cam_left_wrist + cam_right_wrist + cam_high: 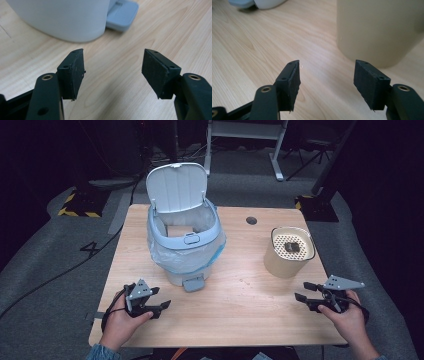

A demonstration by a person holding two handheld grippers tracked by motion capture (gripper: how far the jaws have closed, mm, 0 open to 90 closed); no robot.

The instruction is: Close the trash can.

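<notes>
Both grippers, left (162,298) and right (301,291), hold jaws apart, empty; bin (184,242) liner hides its contents.

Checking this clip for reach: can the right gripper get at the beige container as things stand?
Probably yes. The right gripper sits open just short of the beige container, with bare table between them. In its own view the container's wall stands just beyond the jaws, nothing blocking.

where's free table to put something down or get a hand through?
Widest bare patch: front middle of the table, between the left gripper and right gripper, both open and empty. Also bare is the lane between the bin and the beige container, running back toward the grommet hole. Tight spot: the bin's pedal, close to the left gripper.
</notes>
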